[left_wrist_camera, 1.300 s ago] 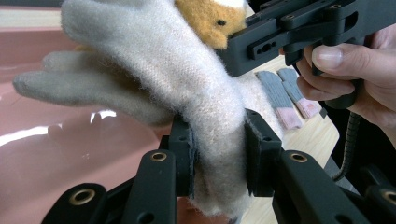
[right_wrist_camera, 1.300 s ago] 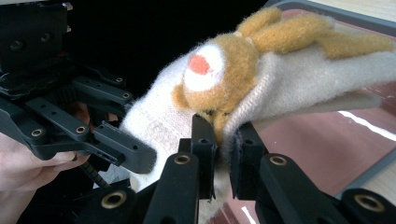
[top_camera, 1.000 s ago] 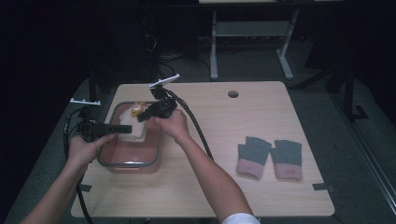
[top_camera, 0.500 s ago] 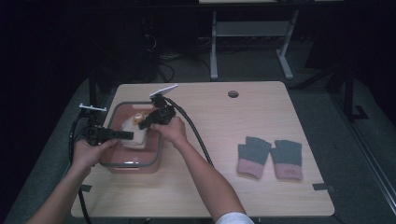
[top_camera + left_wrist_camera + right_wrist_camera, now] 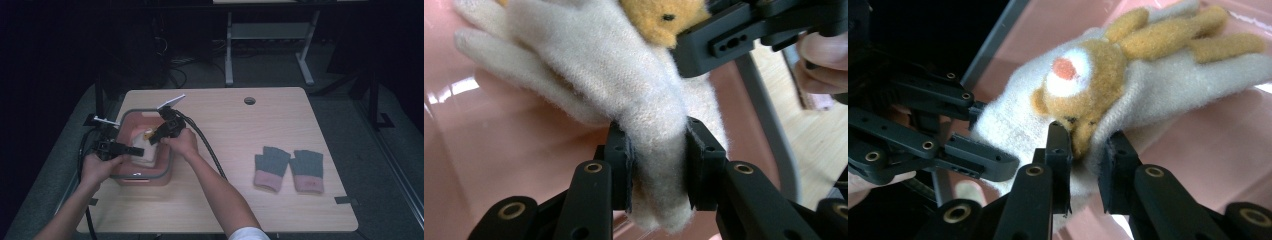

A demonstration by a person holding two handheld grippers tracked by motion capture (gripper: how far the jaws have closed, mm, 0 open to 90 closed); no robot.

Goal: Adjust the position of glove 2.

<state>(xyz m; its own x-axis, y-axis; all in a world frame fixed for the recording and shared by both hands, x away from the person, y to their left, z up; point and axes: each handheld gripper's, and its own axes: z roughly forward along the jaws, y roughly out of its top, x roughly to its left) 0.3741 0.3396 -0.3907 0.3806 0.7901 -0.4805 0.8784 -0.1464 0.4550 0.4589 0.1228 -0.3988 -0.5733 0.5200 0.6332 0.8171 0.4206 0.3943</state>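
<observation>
Left gripper view — left tool (image 5: 658, 167) clamps cream glove (image 5: 624, 85) over pink bin (image 5: 499, 150).

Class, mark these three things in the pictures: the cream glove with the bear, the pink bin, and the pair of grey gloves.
cream glove (image 5: 1168, 100), right gripper view, on its knit palm.
pink bin (image 5: 134, 179), high view, on its front wall.
grey gloves (image 5: 272, 162), high view, on the left glove's palm.
</observation>
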